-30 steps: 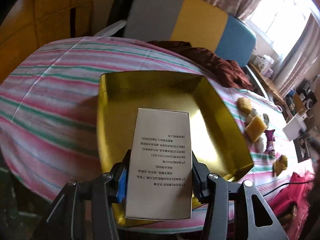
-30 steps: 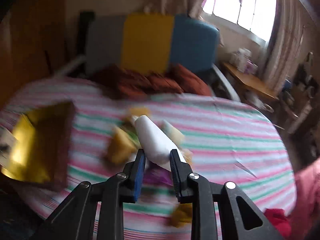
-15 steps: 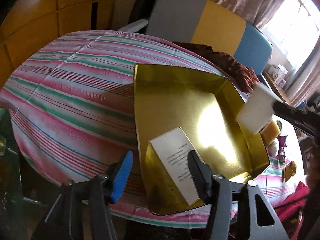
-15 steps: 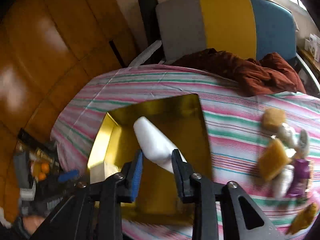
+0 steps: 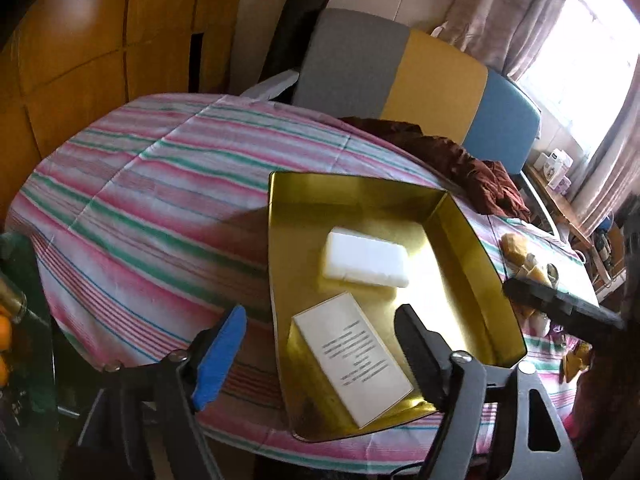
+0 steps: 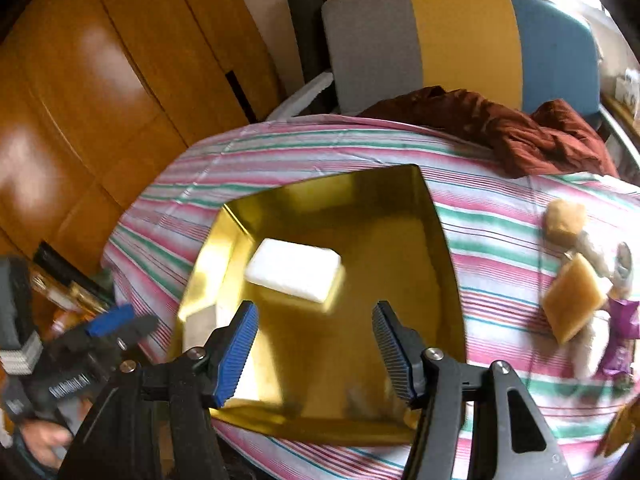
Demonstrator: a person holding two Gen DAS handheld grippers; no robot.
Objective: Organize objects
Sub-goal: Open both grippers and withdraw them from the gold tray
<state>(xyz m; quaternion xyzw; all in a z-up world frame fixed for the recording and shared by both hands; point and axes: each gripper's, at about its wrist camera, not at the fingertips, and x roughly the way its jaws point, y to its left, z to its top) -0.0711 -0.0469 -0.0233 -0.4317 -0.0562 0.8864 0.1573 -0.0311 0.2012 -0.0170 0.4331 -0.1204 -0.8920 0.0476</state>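
Observation:
A gold tray point(image 5: 472, 240) point(image 6: 436, 240) lies on the striped tablecloth. In it lie a white printed box point(image 5: 352, 356) at the near end, partly seen in the right wrist view point(image 6: 200, 320), and a white block point(image 5: 366, 258) point(image 6: 294, 270) in the middle. My left gripper point(image 5: 320, 344) is open and empty above the tray's near left edge. My right gripper point(image 6: 314, 344) is open and empty above the tray, just in front of the white block. It also shows at the right of the left wrist view point(image 5: 556, 304).
Several loose items lie on the cloth right of the tray: yellow sponges point(image 6: 572, 300) point(image 5: 514, 244), a purple packet point(image 6: 622, 320). A dark red cloth point(image 6: 520, 124) lies at the far edge before a grey, yellow and blue chair point(image 6: 460, 40). Wooden cabinets point(image 6: 100, 100) stand left.
My left gripper opened, left the printed box in the tray and drew back. My right gripper carried the white block over the tray, opened, and the block now lies in the tray.

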